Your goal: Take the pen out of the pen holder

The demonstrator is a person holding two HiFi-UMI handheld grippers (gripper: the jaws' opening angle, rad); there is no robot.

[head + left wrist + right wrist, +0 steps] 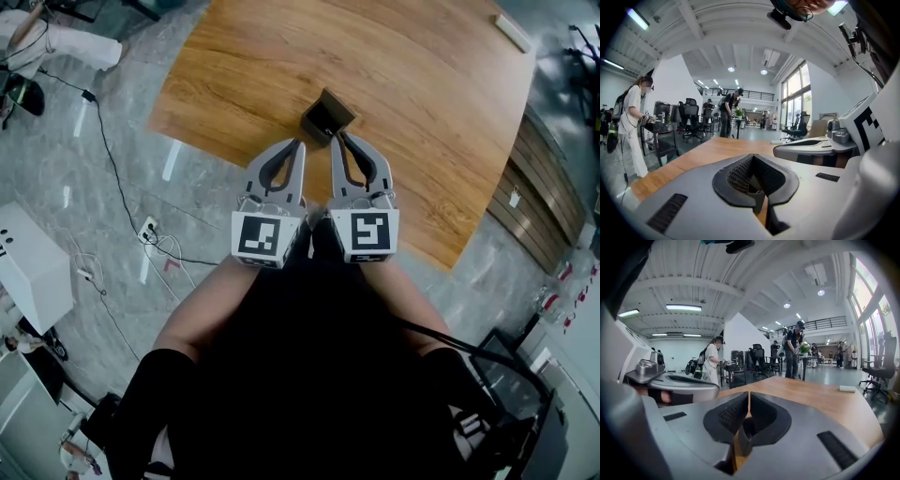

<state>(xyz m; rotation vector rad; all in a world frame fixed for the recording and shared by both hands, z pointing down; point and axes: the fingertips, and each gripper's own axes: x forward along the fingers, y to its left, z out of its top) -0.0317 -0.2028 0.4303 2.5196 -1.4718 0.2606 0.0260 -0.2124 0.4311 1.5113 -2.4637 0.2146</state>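
A small dark square pen holder (326, 117) stands on the wooden table (412, 103), near its front edge. Its opening looks dark and I see no pen in any view. My two grippers are held side by side just in front of it. The left gripper (298, 143) has its tips together at the holder's near left corner, with nothing between them (752, 157). The right gripper (337, 140) points at the near right corner; its tips (749, 394) stand all but together, with only a thin slit and nothing in it. Part of the grey holder (740, 439) shows below the right jaws.
A small white block (513, 31) lies at the table's far right corner. The table's front edge runs just under the grippers. Cables and a power strip (148, 230) lie on the floor at left, beside a white box (33, 262). People and office chairs stand beyond the table.
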